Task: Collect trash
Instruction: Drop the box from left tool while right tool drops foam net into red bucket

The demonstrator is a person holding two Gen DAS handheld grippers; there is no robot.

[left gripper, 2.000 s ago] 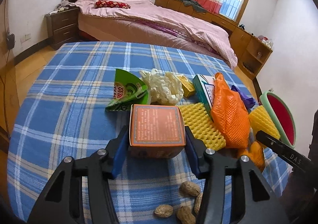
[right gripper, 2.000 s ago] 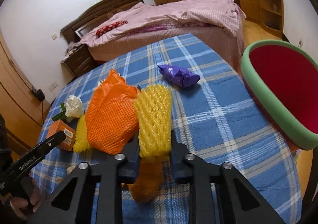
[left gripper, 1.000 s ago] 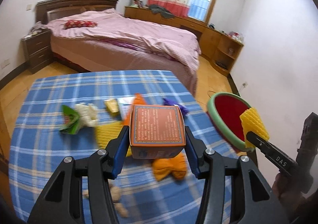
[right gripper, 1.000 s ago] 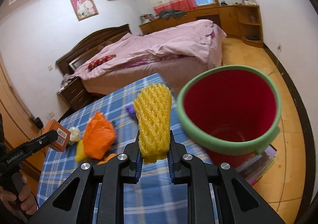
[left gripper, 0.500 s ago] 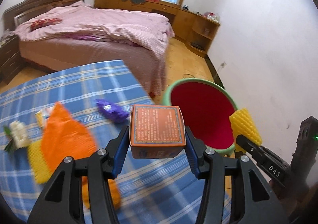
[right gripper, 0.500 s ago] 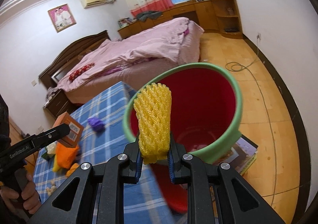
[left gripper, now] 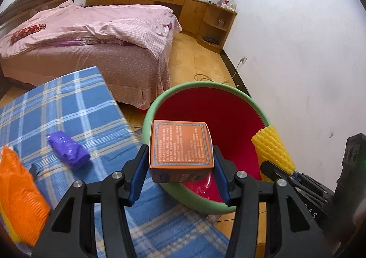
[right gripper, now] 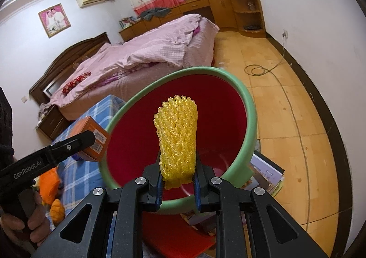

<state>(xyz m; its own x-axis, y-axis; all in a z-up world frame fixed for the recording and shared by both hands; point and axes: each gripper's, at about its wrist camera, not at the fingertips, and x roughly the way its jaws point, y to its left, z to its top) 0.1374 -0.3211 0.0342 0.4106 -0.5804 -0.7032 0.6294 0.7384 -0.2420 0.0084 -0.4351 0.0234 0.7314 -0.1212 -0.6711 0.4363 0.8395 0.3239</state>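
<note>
Two grippers hover at a bin in a bedroom, each carrying a piece of trash. Nearest the lens, the left gripper (left gripper: 181,166) clamps an orange box (left gripper: 181,146) by its two sides, flat face up, with the box over the near rim of the bin (left gripper: 160,102); the right gripper (right gripper: 178,178) pinches the lower end of a yellow foam net (right gripper: 177,134), which stands upright above the bin's red interior. The green-rimmed bin sits on the floor just beside the table (left gripper: 68,102), whose blue checked cloth carries trash not yet collected: a purple wrapper (left gripper: 68,150) and an orange net (left gripper: 18,198) at the left edge of the left view. Beyond them lie a bed (left gripper: 91,36) with pink covers, a wooden floor with a loose cable (right gripper: 288,98), and cabinets under a curtained window. The step in hand looks to be the drop, and doing it well seems a matter of position before release: the net appears well inside the rim and could simply be let go, though light foam may cling to a pad, so a full opening would help. The box looks closer to the near edge, so carrying it further toward the centre before the jaws part would lower the risk of it striking the rim and tumbling to the floor.
</note>
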